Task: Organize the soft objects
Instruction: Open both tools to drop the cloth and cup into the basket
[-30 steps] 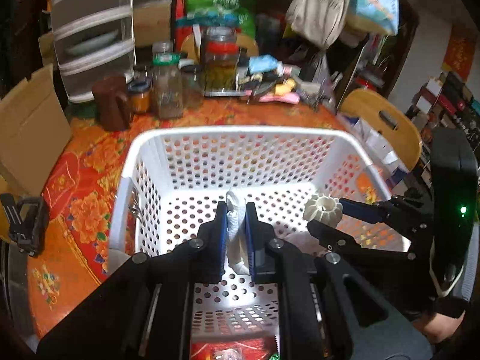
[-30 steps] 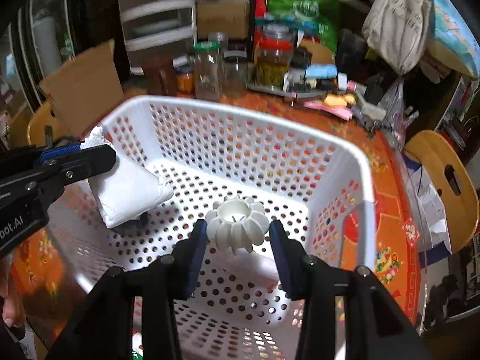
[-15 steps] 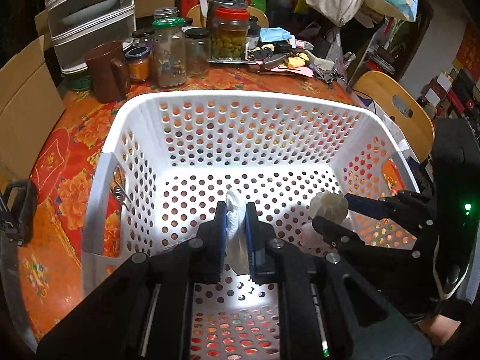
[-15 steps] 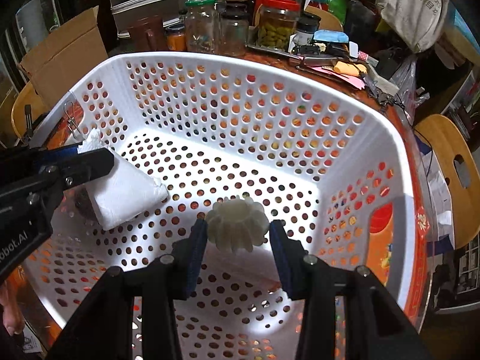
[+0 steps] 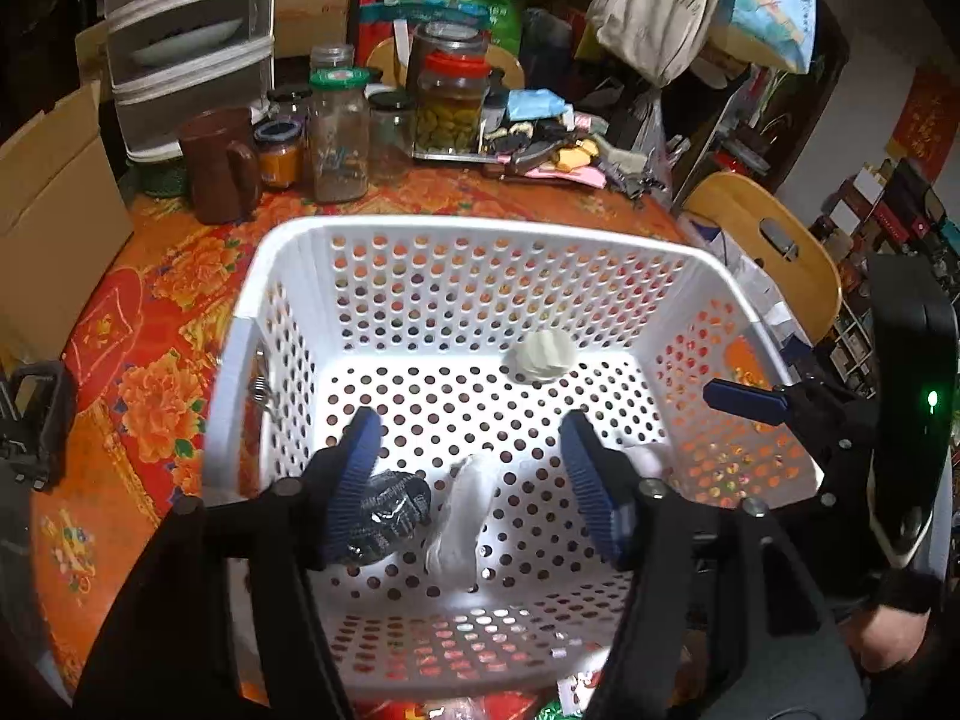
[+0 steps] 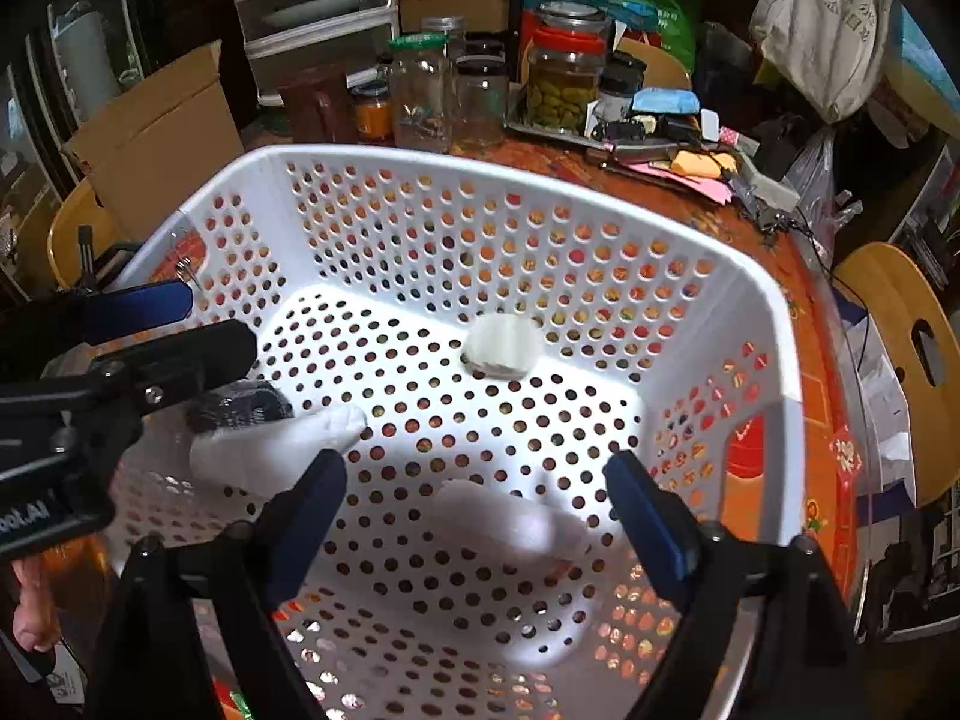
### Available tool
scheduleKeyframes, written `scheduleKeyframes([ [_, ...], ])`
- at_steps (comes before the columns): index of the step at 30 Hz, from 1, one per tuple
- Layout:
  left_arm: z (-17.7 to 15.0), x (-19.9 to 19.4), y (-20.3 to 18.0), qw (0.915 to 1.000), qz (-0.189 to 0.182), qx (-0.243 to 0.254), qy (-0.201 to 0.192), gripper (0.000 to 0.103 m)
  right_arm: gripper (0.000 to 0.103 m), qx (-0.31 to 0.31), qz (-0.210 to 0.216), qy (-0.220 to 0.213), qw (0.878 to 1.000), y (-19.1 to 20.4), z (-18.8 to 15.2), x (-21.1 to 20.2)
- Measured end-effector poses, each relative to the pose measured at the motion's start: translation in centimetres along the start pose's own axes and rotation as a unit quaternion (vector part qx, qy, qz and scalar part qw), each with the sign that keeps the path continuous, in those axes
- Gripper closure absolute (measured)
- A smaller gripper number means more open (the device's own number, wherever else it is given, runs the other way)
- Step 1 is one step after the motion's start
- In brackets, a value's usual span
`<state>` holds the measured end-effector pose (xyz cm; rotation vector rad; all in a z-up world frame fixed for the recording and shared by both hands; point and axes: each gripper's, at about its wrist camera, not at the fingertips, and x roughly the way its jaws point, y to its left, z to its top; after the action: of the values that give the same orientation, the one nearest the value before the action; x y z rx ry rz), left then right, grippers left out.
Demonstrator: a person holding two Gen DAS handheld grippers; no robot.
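A white perforated basket [image 5: 252, 324] [image 6: 774, 324] stands on the floral table. On its floor lie a white soft pouch [image 5: 462, 522] [image 6: 270, 450], a dark knitted item [image 5: 384, 516] [image 6: 240, 408], a white ridged round toy [image 5: 540, 355] [image 6: 503, 345] by the far wall, and another white soft piece [image 6: 510, 519]. My left gripper [image 5: 468, 480] is open above the pouch and dark item. My right gripper [image 6: 474, 516] is open and empty above the basket floor; its fingers [image 5: 744, 402] show at the right in the left wrist view.
Glass jars [image 5: 339, 138] [image 6: 420, 96], a brown mug [image 5: 219, 165] and clutter crowd the table behind the basket. A cardboard box [image 5: 48, 210] stands at left. A wooden chair [image 5: 774, 258] [image 6: 906, 348] is at right. A plastic drawer unit [image 5: 186, 48] stands at back.
Both grippers opened. The left let go of the white pouch, which now lies on the basket floor. The right let go of the ridged toy, which now rests by the far wall.
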<state>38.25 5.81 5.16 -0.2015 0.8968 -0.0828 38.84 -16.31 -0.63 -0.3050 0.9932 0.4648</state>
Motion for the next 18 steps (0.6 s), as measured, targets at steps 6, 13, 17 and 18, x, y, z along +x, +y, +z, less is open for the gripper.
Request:
scheduleKeyframes([
  [6, -0.5, -3.8, 0.1, 0.9991, -0.008, 0.000, -0.042, 0.013, 0.005, 0.007, 0.010, -0.023, 1.000, -0.5, -0.3, -2.4],
  [13, -1.8, -7.8, -0.5, 0.9978, 0.015, 0.018, -0.062, 0.000, 0.000, 0.015, 0.021, -0.053, 0.998, -0.6, -1.3, -5.6],
  [17, -3.4, -11.1, -0.3, 0.9963, 0.019, 0.018, -0.082, 0.000, 0.000, 0.022, 0.027, -0.070, 0.997, -0.5, -2.6, -7.7],
  [18, -3.9, -11.8, -0.3, 0.9957, 0.023, 0.021, -0.087, 0.000, 0.000, 0.023, 0.032, -0.074, 0.996, -0.5, -3.0, -8.3],
])
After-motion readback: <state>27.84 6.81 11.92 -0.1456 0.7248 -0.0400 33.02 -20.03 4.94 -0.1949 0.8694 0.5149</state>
